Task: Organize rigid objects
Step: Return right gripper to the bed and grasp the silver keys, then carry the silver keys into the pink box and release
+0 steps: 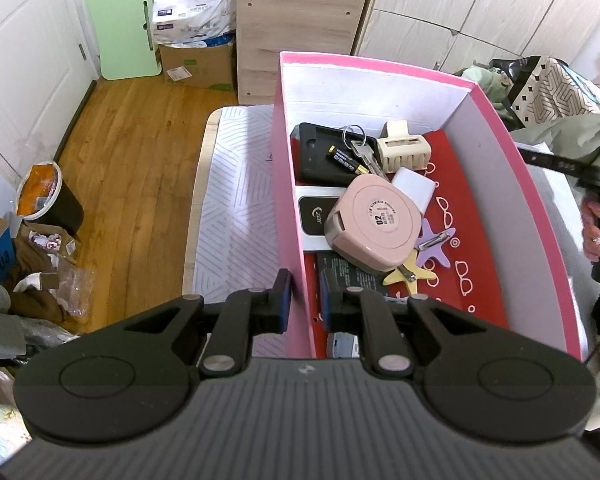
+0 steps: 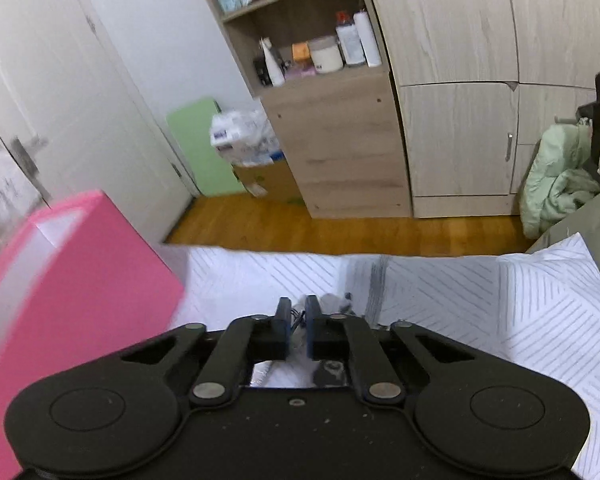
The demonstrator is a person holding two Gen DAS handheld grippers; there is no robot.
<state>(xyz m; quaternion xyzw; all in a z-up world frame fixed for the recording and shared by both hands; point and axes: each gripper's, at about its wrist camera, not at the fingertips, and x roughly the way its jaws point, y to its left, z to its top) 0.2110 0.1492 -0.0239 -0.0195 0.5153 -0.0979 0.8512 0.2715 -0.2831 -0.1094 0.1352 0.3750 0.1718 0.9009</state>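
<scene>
Our left gripper (image 1: pixel 305 300) pinches the near wall of the pink box (image 1: pixel 288 184), likely steadying it on the bed (image 1: pixel 228 200) while its clutter, the tape measure (image 1: pixel 374 228) among it, waits. Our right gripper (image 2: pixel 297 320) is pressed nearly together over something small and dark on the sheet; we cannot tell what.

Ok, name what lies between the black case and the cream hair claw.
Keys on a ring, inside the pink box; the left wrist view shows it.

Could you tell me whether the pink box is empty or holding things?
Holding things: the pink box contains a pink tape measure, keys and a battery.
</scene>
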